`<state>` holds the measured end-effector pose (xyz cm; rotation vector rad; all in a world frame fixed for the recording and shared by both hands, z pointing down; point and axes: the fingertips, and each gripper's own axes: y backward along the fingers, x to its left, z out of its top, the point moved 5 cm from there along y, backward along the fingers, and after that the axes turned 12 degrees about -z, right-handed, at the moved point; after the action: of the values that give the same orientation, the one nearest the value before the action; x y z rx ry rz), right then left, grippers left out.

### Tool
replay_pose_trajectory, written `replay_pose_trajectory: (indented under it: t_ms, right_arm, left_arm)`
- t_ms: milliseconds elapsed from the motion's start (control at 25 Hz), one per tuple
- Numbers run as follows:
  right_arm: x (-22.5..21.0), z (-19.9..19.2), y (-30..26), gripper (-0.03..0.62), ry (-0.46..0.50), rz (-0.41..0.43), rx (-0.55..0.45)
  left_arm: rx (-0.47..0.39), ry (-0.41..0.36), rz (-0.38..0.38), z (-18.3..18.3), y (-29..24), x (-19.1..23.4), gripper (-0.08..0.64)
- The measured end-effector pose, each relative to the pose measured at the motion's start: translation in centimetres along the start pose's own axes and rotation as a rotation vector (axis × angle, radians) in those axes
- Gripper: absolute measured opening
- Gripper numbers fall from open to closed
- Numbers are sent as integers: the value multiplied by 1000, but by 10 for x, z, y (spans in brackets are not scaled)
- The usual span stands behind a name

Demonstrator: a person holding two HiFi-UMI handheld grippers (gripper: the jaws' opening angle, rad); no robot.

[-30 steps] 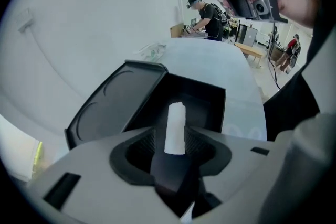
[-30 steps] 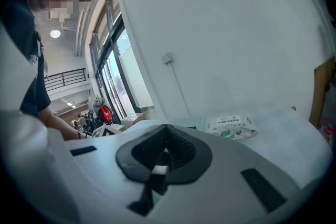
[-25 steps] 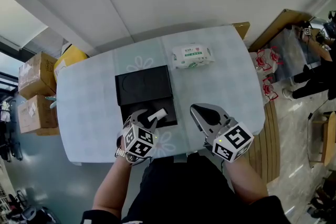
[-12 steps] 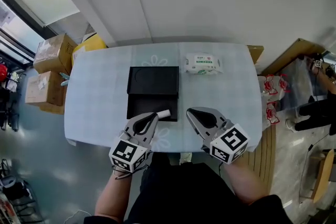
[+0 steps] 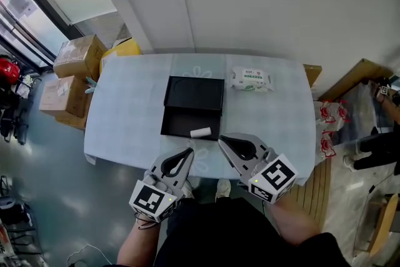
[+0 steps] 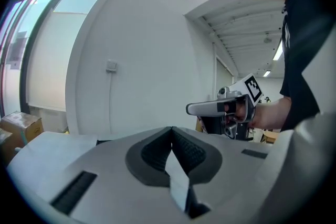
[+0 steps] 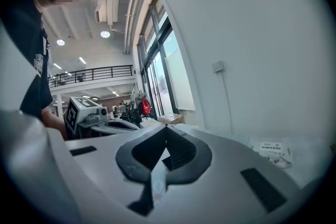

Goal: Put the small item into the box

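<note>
A black box (image 5: 195, 92) lies open on the pale table (image 5: 125, 109). A small white item (image 5: 200, 132) rests inside its near half. In the head view my left gripper (image 5: 189, 152) hangs off the table's near edge, short of the box. Its jaws have just been closing and now meet with nothing between them, as the left gripper view (image 6: 171, 136) shows. My right gripper (image 5: 222, 139) sits beside it, just right of the item, and is also shut and empty (image 7: 167, 139). Each gripper shows in the other's view: the right gripper (image 6: 210, 108), the left gripper (image 7: 113, 124).
A pack of wipes (image 5: 252, 79) lies on the table right of the box, also seen as the pack of wipes (image 7: 273, 152). Cardboard boxes (image 5: 78, 56) stand on the floor at the left. Bags with red print (image 5: 325, 115) and a wooden board (image 5: 350, 78) stand at the right.
My left gripper stood open at the white item over the box; it has drawn back towards me, risen and shut. The item stays in the box. The right gripper also pulled back.
</note>
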<state>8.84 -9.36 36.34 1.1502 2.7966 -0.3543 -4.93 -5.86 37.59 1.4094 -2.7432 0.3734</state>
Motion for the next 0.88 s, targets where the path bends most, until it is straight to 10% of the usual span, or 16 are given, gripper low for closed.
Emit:
replay_pose_trajectory:
  t_ms: [880]
  right_arm:
    - [138,-34,-28,9,-37,-195,46]
  left_arm:
    - [-53,2,-178,-18,121,35,9]
